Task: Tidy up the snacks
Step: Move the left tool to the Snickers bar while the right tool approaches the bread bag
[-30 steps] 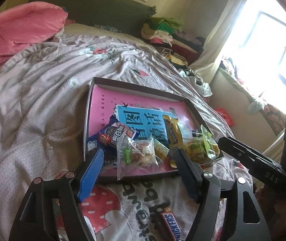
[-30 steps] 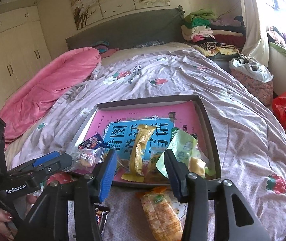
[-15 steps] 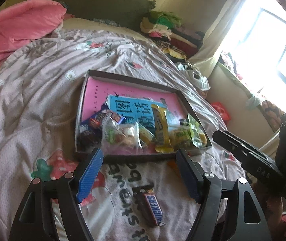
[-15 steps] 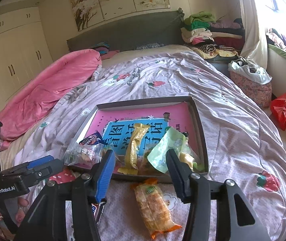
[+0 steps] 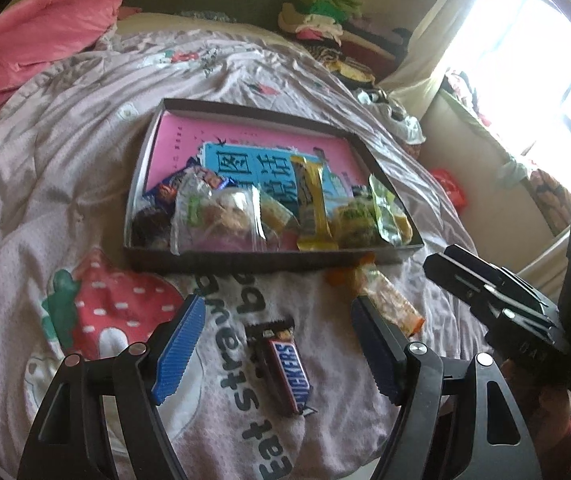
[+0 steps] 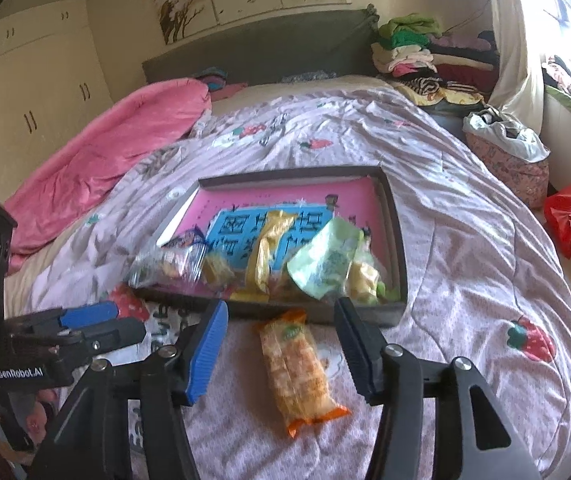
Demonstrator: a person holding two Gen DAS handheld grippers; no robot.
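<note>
- Your left gripper (image 5: 277, 344) hangs with its jaws spread wide and nothing between them, straddling the Snickers bar (image 5: 285, 372) that lies on the quilt (image 5: 45, 200). That lineup suggests the bar is your next pick.
- Your right gripper (image 6: 281, 344) is likewise wide and empty, framing the orange cracker pack (image 6: 299, 368), which lies lengthwise between the fingers, just outside the tray's near edge.
- The shallow tray (image 6: 399, 256) sits in the middle of the bed, and the snacks already in it are bunched along its near edge: a clear bag of sweets (image 5: 215, 212), a yellow bar (image 5: 311, 204), a green pouch (image 6: 325, 260) and a blue wrapper (image 5: 165, 192) at the near left corner. The far half shows bare pink lining, so there is room to place things deeper.
- Both loose items lie flat on soft, rumpled cloth; I judge you must press the fingers down into the quilt to get under the wrappers, which may slip.
- The two grippers work close beside each other, so mind a clash when both descend.
</note>
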